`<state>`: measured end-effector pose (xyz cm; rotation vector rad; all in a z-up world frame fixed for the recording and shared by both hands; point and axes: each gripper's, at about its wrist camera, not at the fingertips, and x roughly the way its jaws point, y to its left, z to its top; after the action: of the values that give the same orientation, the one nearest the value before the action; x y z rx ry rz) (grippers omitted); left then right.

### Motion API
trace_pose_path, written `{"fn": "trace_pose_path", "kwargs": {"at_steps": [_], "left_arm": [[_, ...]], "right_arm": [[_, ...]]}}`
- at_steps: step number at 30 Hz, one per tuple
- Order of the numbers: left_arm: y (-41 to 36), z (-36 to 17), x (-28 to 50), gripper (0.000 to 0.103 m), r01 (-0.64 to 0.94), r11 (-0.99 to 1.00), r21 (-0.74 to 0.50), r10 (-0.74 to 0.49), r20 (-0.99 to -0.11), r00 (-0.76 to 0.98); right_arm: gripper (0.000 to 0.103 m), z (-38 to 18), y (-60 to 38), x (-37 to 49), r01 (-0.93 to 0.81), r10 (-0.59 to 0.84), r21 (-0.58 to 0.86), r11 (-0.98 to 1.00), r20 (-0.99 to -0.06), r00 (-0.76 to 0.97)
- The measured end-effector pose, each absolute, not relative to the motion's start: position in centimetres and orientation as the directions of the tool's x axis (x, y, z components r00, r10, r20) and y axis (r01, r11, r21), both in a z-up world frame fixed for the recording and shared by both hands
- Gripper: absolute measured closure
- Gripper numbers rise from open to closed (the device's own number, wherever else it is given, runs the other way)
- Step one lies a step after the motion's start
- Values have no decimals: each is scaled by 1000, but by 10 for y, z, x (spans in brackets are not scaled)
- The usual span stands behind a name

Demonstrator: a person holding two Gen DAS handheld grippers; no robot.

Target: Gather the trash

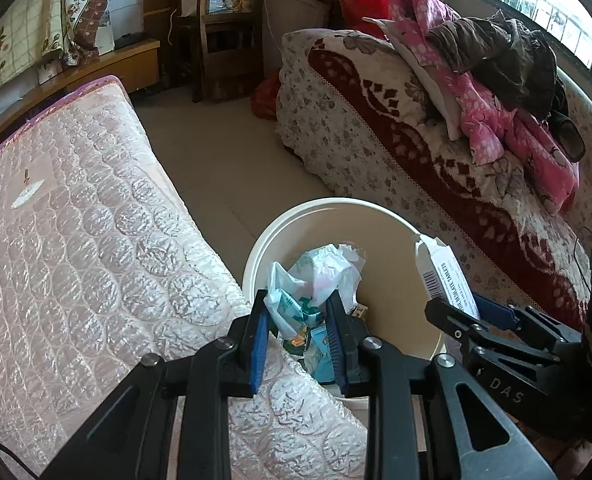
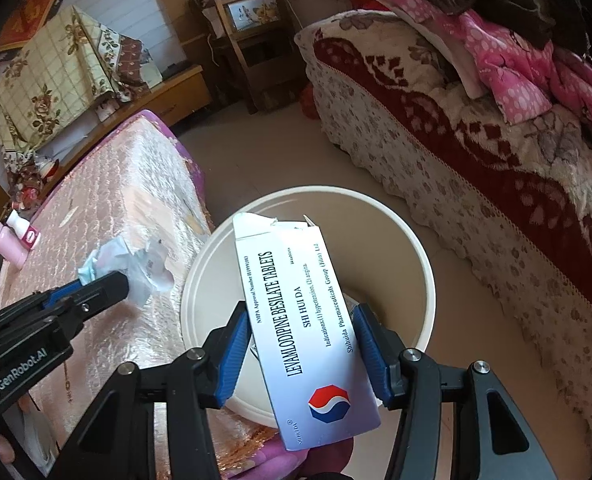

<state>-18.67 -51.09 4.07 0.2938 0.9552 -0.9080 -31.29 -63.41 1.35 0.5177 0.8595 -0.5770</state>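
My left gripper is shut on a crumpled white-and-green plastic wrapper and holds it over the near-left rim of a cream waste bucket. The wrapper also shows in the right wrist view, held by the left gripper. My right gripper is shut on a white tablet box with a torn top and holds it over the bucket. In the left wrist view the box and right gripper hang over the bucket's right rim. Some trash lies inside the bucket.
A pink quilted mattress lies to the left, touching the bucket. A sofa with a floral red cover and piled clothes stands on the right. A pink bottle and a small white bottle lie on the mattress. A wooden chair stands at the back.
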Motion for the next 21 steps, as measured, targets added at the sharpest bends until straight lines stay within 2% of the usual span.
{"fn": "trace_pose_path", "kwargs": {"at_steps": [2, 4, 6, 7, 8, 9, 12, 21], "left_arm": [[-511, 41, -186, 71, 779, 606, -163, -540, -803, 253], [-510, 40, -185, 61, 778, 604, -174, -547, -800, 247], [-508, 41, -184, 42, 776, 602, -189, -560, -793, 240], [-507, 41, -184, 39, 777, 597, -202, -571, -787, 234], [-506, 41, -184, 36, 777, 595, -208, -577, -783, 232], [-505, 42, -184, 33, 777, 595, -207, -578, -782, 234], [-503, 43, -185, 29, 778, 594, -203, -578, -780, 238], [-479, 52, -194, 29, 756, 636, -157, -565, -762, 317]], "right_arm": [[47, 12, -636, -313, 659, -254, 194, 727, -816, 520], [47, 11, -637, -313, 660, -253, 203, 723, -812, 526], [46, 11, -637, -313, 665, -257, 201, 719, -812, 524], [46, 10, -638, -312, 667, -252, 207, 716, -814, 523], [42, 9, -639, -312, 667, -246, 213, 714, -816, 523], [32, 7, -640, -312, 669, -235, 227, 707, -818, 526], [29, 5, -642, -313, 670, -216, 255, 697, -816, 536], [29, 24, -622, -314, 643, -253, 223, 733, -788, 562]]}}
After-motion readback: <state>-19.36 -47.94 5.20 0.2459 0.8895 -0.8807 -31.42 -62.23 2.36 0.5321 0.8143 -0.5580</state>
